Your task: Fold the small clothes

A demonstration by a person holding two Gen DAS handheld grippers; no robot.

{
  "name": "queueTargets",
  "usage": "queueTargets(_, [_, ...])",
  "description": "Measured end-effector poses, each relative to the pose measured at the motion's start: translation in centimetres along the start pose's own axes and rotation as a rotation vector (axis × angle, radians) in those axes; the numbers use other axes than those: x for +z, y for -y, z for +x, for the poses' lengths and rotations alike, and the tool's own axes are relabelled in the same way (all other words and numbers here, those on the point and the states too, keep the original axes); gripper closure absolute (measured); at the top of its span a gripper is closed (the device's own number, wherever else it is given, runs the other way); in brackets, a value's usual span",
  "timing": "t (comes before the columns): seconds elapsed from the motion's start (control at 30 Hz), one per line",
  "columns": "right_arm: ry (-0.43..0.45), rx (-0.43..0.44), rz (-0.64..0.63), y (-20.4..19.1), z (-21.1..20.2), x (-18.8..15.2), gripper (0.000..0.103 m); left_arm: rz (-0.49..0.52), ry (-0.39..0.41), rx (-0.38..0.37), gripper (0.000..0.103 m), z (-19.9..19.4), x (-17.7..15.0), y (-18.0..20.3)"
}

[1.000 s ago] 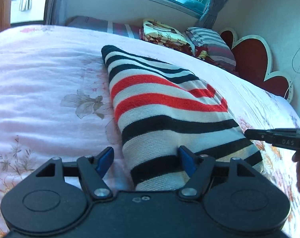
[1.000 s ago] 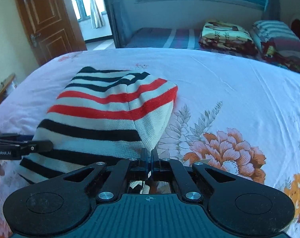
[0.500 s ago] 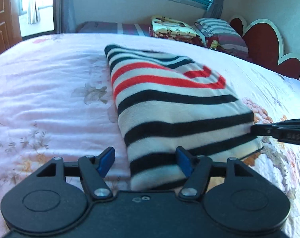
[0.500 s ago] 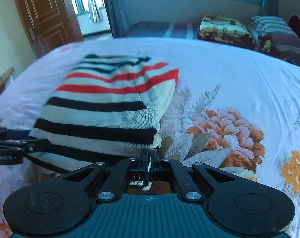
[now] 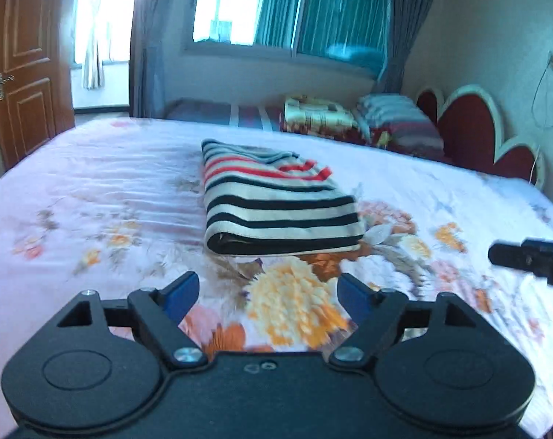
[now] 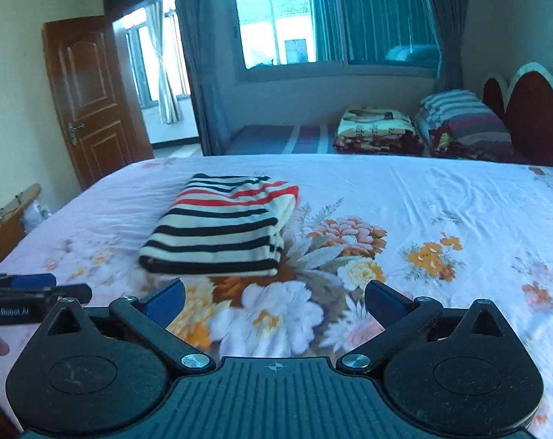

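The left hand-held gripper [image 5: 267, 294] is hovering released, its blue fingers spread wide over the near part of the floral bed sheet [image 5: 93, 197]. Beyond it, the folded striped sweater [image 5: 276, 205] is lying flat near the middle of the bed, touching neither tool. The right hand-held gripper [image 6: 274, 301] is hanging released too, grasping nothing.

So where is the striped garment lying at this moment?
The striped garment lies folded on the floral bedsheet, centre in the left wrist view, left of centre in the right wrist view, beyond both open grippers, touching neither.
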State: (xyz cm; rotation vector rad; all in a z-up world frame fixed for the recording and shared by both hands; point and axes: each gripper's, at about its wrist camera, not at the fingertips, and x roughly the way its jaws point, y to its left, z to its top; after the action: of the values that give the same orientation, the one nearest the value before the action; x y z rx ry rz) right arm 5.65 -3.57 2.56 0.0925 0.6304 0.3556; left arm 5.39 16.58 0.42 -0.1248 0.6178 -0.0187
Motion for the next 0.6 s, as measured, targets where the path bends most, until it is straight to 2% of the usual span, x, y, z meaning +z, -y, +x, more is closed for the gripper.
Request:
queueTargets(0.03, [0.008,-0.006,-0.010,-0.5,-1.3,-0.5,0.000,0.006,0.015,-0.008,0.026,-1.4,-0.4,0.3])
queueTargets(0.1, [0.028,-0.006,-0.028,-1.4,-3.9,-1.5,0.000,0.037,0.025,-0.002,0.090,-3.7,-0.9,1.3])
queueTargets(0.17, [0.048,-0.009,-0.027,-2.0,-5.9,-2.2,0.000,0.028,0.013,-0.007,0.092,-5.6,-1.3,2.1])
queueTargets(0.2, [0.053,-0.012,-0.020,-2.2,-6.8,-2.4,0.000,0.032,0.017,-0.014,0.089,-6.5,-1.4,2.6])
queueTargets(0.23, [0.058,-0.016,-0.014,-2.5,-7.5,-2.6,0.000,0.040,0.026,-0.007,0.066,-7.5,-1.5,3.2])
queueTargets(0.27, [0.065,-0.027,-0.007,-2.6,-8.4,-2.8,0.000,0.046,0.043,0.007,0.014,-8.6,-1.7,4.0])
queueTargets(0.3, [0.072,-0.044,0.002,-2.6,-9.2,-2.9,0.000,0.051,0.091,0.039,0.004,-9.8,-1.9,4.6])
queueTargets(0.33, [0.071,-0.061,0.009,-2.7,-9.8,-3.0,0.000,0.070,0.147,0.068,0.000,-10.9,-2.1,5.2])
queueTargets(0.37, [0.067,-0.074,0.012,-2.8,-10.2,-3.0,0.000,0.103,0.161,0.081,0.000,-11.4,-2.1,5.8])
queueTargets(0.43, [0.070,-0.081,0.018,-3.0,-11.2,-3.4,0.000,0.130,0.167,0.072,0.000,-12.2,-2.1,6.7])
queueTargets(0.6, [0.074,-0.075,0.030,-3.1,-13.1,-3.9,0.000,0.100,0.137,0.056,0.000,-12.7,-2.6,7.3])
